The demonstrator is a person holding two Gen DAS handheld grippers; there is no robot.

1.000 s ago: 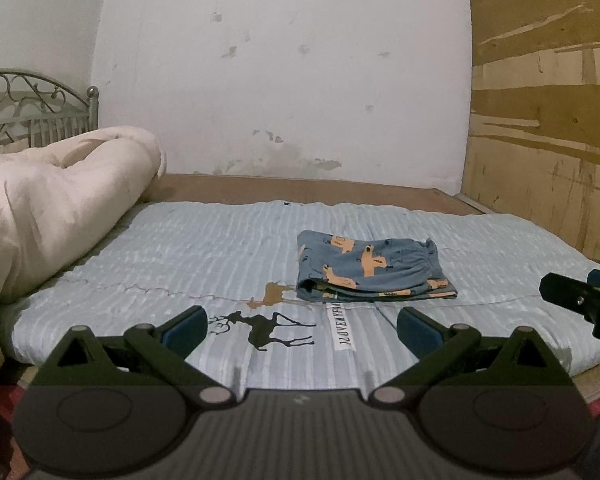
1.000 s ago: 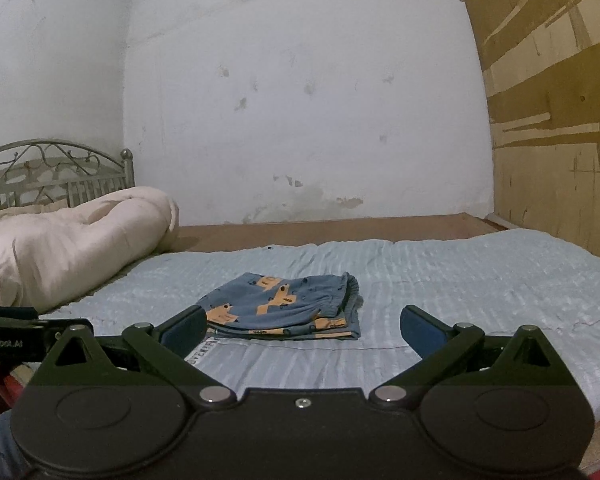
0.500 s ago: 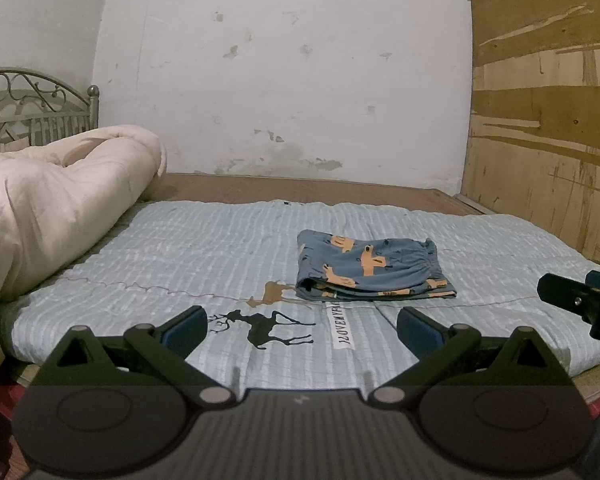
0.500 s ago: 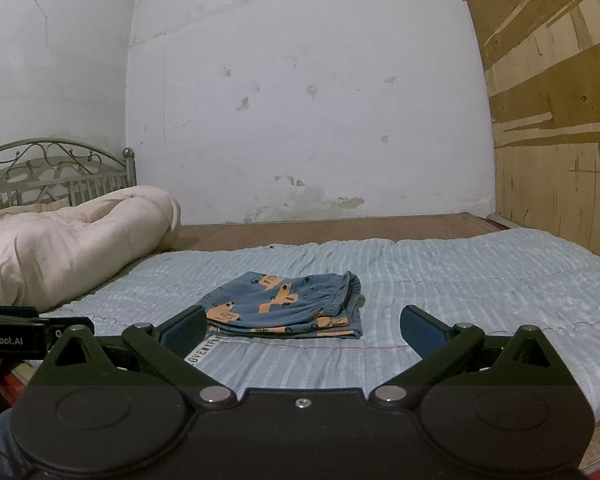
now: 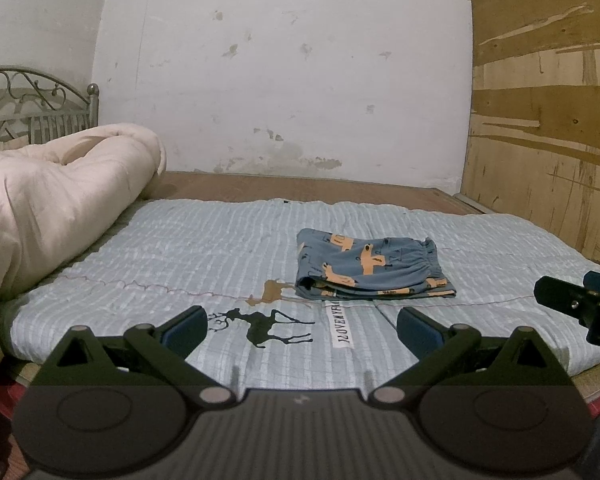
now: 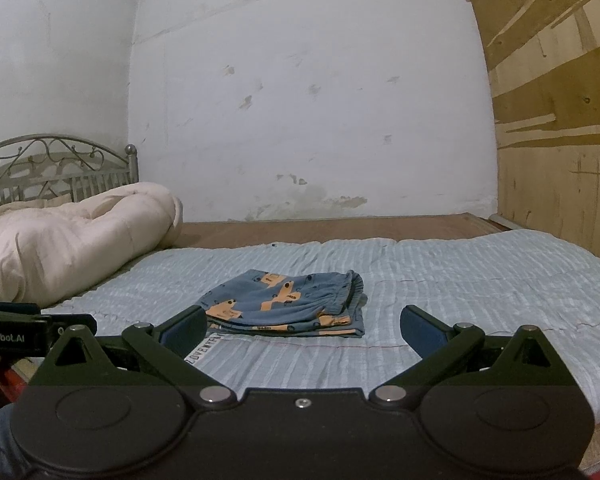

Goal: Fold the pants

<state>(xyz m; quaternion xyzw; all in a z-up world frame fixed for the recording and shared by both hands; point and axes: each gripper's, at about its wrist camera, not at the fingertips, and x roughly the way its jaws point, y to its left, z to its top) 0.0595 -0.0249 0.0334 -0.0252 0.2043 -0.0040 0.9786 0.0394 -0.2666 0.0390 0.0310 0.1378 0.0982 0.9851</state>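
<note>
You face a bed covered by a light blue striped quilt [image 5: 204, 248] with a black deer print [image 5: 268, 326]. At ten o'clock, a cream duvet [image 5: 52, 200] lies bunched against the metal headboard [image 6: 56, 168]. Plywood panelling [image 5: 548, 120] stands at two o'clock.

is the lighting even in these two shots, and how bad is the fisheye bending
Left wrist view: dim, flat light with no glare; the folded pants look sharp, while the plywood wall bows at the edge. Right wrist view: same soft light, dark vignette corners, and the white wall curves.
</note>
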